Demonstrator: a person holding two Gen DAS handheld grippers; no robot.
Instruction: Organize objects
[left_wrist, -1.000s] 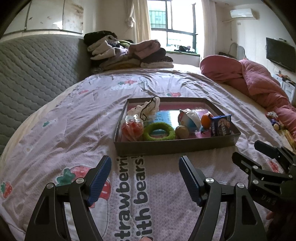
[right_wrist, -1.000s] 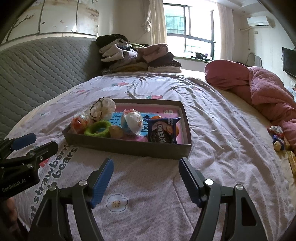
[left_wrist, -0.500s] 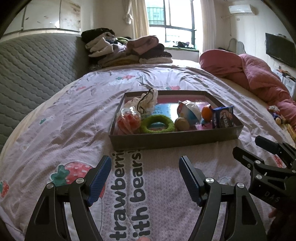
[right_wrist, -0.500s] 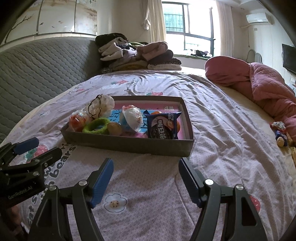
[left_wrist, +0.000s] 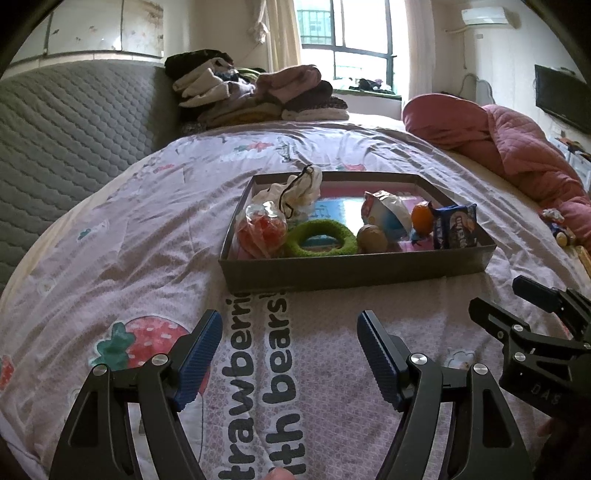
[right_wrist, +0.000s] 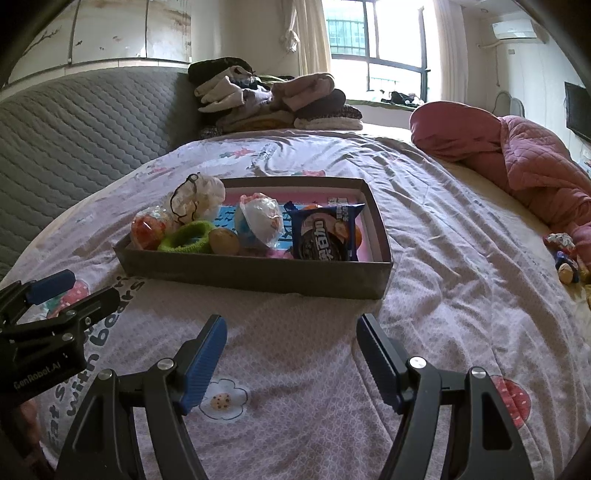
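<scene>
Left wrist view: the left gripper (left_wrist: 290, 341) hovers over the bedspread (left_wrist: 147, 258), fingers spread wide and holding nothing. Just ahead sits the shallow box (left_wrist: 354, 271) on the bed, its long side running left to right across the view, near wall facing the camera. Inside, from the left: an orange-red wrapped item (left_wrist: 260, 232), a white bag with a black cord (left_wrist: 295, 195) behind it, a green ring (left_wrist: 319, 238) lying flat, a small brown ball (left_wrist: 371, 240), a white-and-blue wrapped ball (left_wrist: 388, 214), an orange ball (left_wrist: 423, 218), and a blue snack packet (left_wrist: 456, 227) standing on edge at the right end. The right gripper (left_wrist: 513, 301) pokes in at the right, also empty.

Right wrist view: the right gripper (right_wrist: 291, 341) is released too, fingers apart over bare bedspread, short of the box (right_wrist: 258, 275). From here the box's long axis runs slantwise, its right end nearer. The snack packet (right_wrist: 325, 232) stands upright, face toward the camera.

Progress, as I judge it: the box already holds a good load, yet a few small toys (right_wrist: 565, 254) lie loose at the far right by the pink quilt (right_wrist: 517, 158), well apart from the box. Those look like what is left.
</scene>
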